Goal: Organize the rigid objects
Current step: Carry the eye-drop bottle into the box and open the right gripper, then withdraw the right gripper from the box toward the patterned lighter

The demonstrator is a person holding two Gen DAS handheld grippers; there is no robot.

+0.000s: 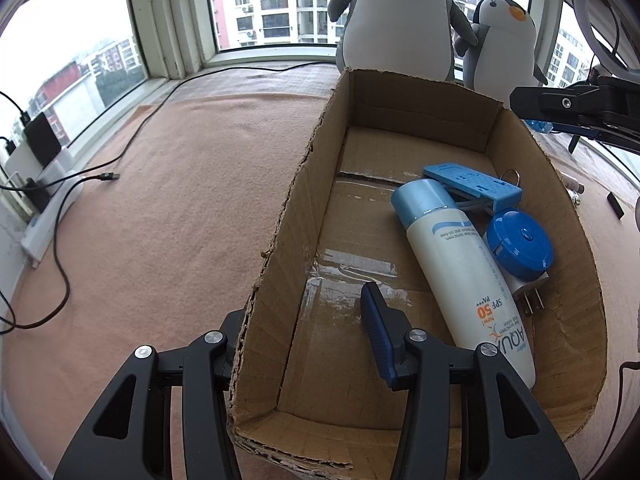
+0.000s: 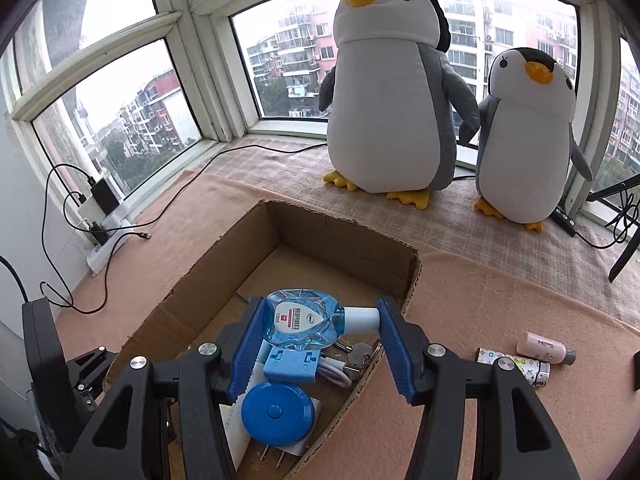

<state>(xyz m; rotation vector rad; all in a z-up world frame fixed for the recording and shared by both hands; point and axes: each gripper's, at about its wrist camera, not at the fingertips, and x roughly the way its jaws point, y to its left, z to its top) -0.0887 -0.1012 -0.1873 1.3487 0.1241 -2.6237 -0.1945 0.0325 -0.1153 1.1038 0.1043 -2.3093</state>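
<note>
- Right gripper clamps a clear blue bottle, long axis crosswise, cap at 3 o'clock, hanging over the box; the drop looks straight down.
- Left gripper straddles the box's left wall, jaws wide, holding nothing.
- In the box: sunscreen, blue disc, blue clip.
- At 3 o'clock outside: two small tubes.

My left jaws straddle the brown cardboard box wall; inside lie the white sunscreen bottle, round blue tape measure beside it, and blue plastic clip behind.
</note>
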